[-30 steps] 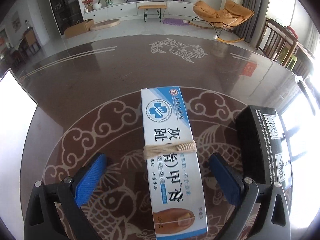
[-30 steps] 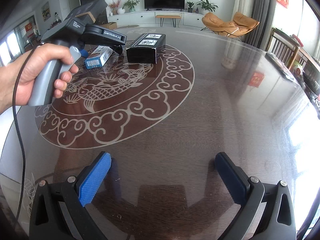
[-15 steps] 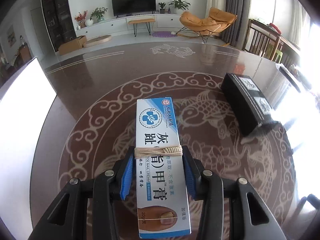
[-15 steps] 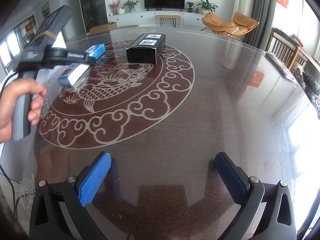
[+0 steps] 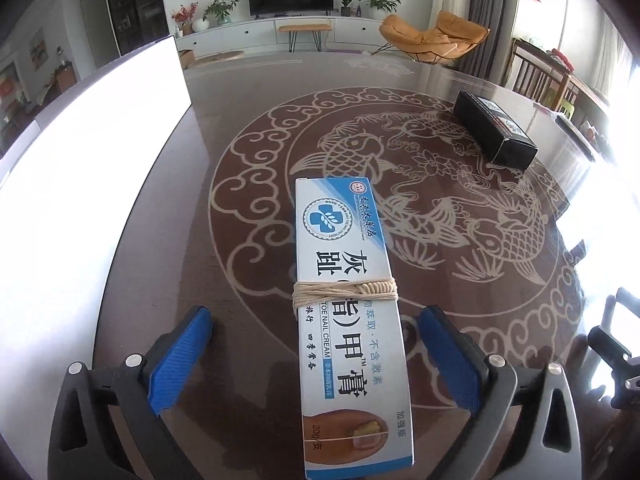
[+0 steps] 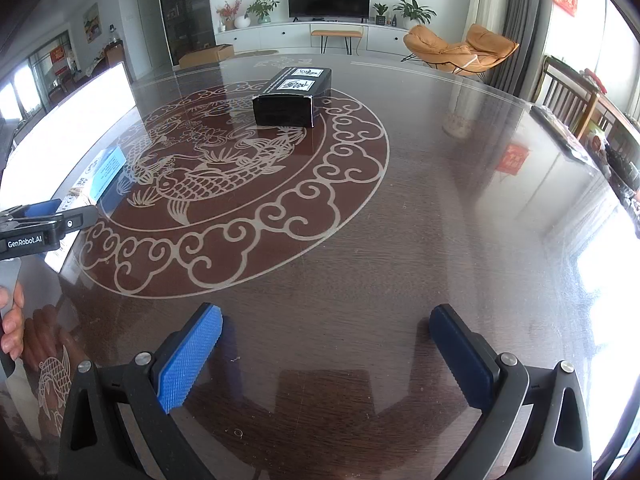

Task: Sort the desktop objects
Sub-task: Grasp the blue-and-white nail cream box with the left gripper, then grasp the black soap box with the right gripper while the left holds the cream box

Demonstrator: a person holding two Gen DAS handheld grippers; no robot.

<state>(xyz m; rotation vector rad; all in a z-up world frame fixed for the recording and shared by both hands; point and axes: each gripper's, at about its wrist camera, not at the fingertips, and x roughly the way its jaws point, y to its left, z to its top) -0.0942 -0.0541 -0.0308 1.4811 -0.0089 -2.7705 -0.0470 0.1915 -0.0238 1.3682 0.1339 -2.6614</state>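
A long blue and white nail cream box (image 5: 348, 304), tied round the middle with string, lies on the dark table between the fingers of my left gripper (image 5: 316, 344). The left gripper is open, its blue pads apart from the box on both sides. The box also shows in the right wrist view (image 6: 102, 172) at the far left, beside the left gripper's tool. A black box (image 5: 494, 130) lies at the far right of the table; in the right wrist view the black box (image 6: 290, 96) is straight ahead. My right gripper (image 6: 324, 348) is open and empty over bare table.
A bright white panel (image 5: 92, 152) lies along the table's left edge. The glossy round table (image 6: 440, 200) has a carved fish medallion. Wooden chairs (image 6: 568, 96) stand at the right side. A person's hand (image 6: 10, 320) holds the left tool.
My left gripper carried the nail cream box toward the table's left edge, then opened; the box now lies free between its fingers. The right gripper has not moved.
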